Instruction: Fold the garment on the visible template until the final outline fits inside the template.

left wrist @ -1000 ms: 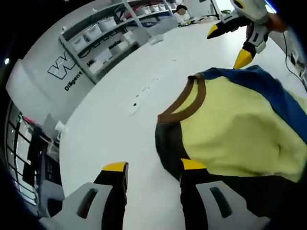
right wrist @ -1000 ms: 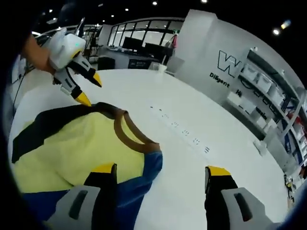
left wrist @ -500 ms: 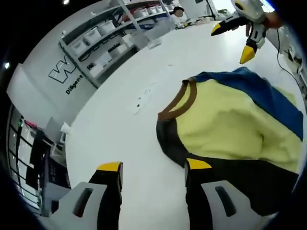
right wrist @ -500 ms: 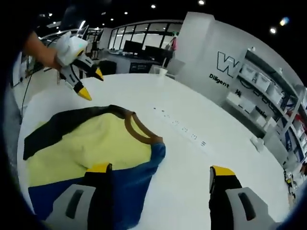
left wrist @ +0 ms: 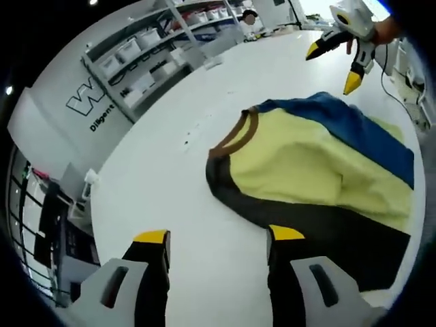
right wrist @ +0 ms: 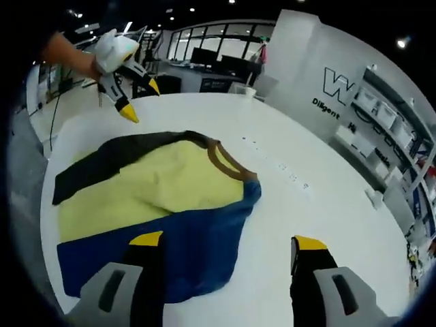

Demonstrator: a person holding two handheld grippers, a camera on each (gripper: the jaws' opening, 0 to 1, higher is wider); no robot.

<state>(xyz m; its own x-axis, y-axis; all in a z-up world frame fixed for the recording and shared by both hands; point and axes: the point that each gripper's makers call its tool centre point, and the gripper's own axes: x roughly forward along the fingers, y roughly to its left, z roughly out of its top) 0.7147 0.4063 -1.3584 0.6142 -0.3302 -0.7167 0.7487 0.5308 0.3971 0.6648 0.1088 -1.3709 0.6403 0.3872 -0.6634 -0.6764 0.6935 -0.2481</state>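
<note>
Broadly, a white round worktop (left wrist: 170, 177) carries the garment (left wrist: 320, 170), a shirt with a yellow middle, a blue side, a black side and a brown collar (left wrist: 238, 133), lying flat and somewhat rumpled with nothing gripping it. In the right gripper view it lies just ahead of the right tongs (right wrist: 225, 240), whose yellow-tipped jaws stand spread above the blue side and bare worktop. In the left gripper view the left tongs (left wrist: 218, 235) are likewise spread, one jaw over the black edge. Shelving with white bins (left wrist: 146, 44) lines the far wall.
</note>
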